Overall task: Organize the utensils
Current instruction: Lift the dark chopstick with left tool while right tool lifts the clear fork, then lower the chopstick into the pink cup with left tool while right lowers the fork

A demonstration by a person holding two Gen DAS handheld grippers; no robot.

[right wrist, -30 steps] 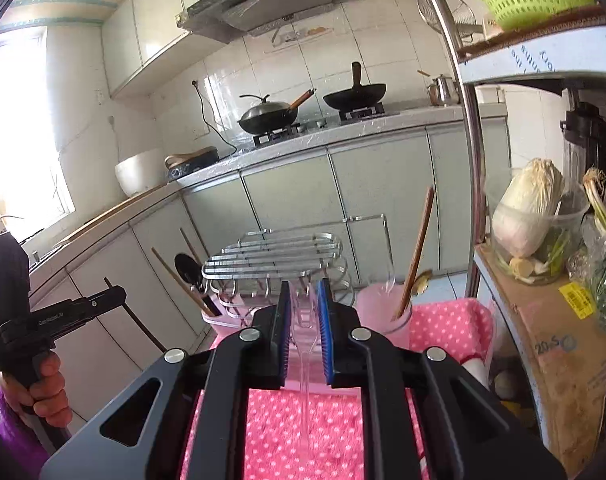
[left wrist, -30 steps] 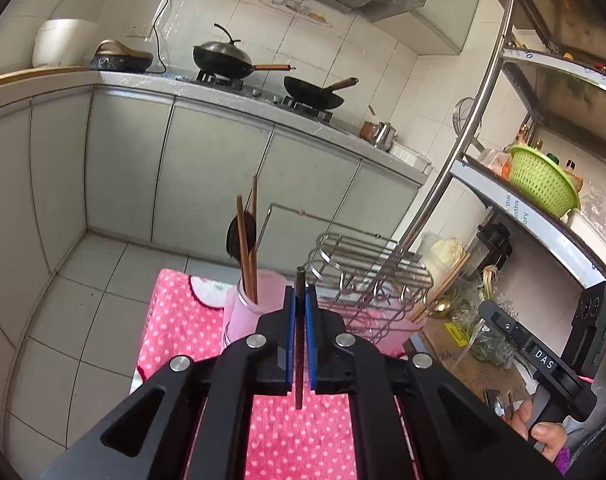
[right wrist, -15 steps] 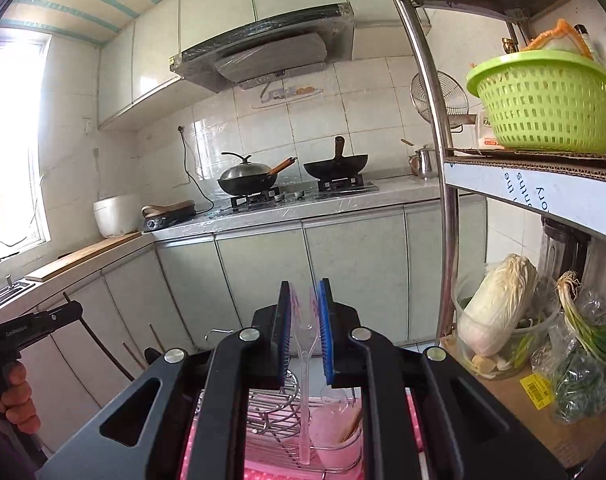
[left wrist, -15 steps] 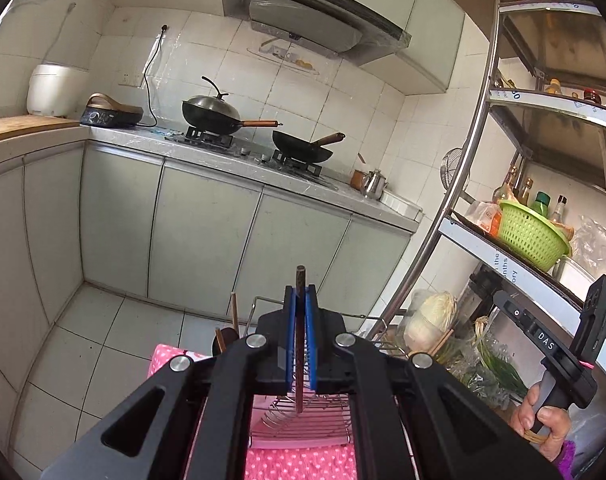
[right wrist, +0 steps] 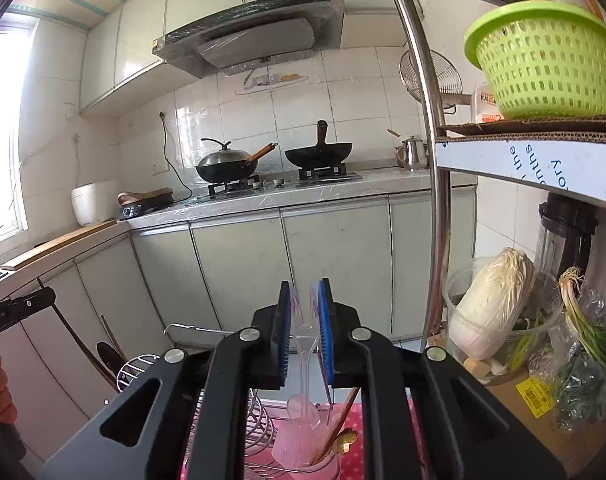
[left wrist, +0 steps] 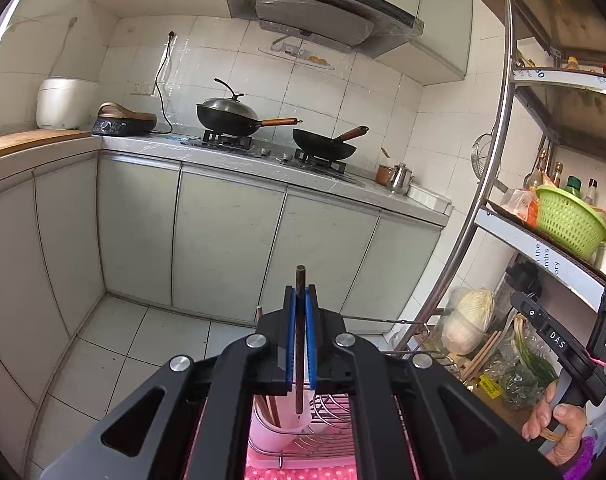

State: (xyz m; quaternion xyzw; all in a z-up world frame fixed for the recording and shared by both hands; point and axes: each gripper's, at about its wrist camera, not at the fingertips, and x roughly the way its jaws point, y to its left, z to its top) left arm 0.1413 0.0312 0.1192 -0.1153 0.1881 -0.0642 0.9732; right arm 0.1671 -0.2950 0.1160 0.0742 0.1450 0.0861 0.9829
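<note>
My left gripper (left wrist: 300,300) is shut on a dark wooden chopstick (left wrist: 300,344), held upright with its lower end over a pink cup (left wrist: 279,420) that holds other sticks. My right gripper (right wrist: 305,300) is shut on a clear plastic spoon (right wrist: 303,364), its bowl hanging just above a second pink cup (right wrist: 303,452) with a wooden utensil and a gold spoon (right wrist: 345,438) in it. A wire dish rack (right wrist: 255,420) stands between the cups on a pink dotted cloth (left wrist: 303,474). The right gripper also shows in the left wrist view (left wrist: 559,344).
Kitchen counter (left wrist: 263,160) with two woks (left wrist: 231,114) and cabinets lies ahead. A metal shelf pole (right wrist: 435,200) stands at the right, with a green basket (right wrist: 543,60), cabbage (right wrist: 491,304) and greens (right wrist: 583,360) on the shelves.
Both grippers have tilted up and lifted, so the cups and rack sank to the bottom of both views. Each still holds its utensil.
</note>
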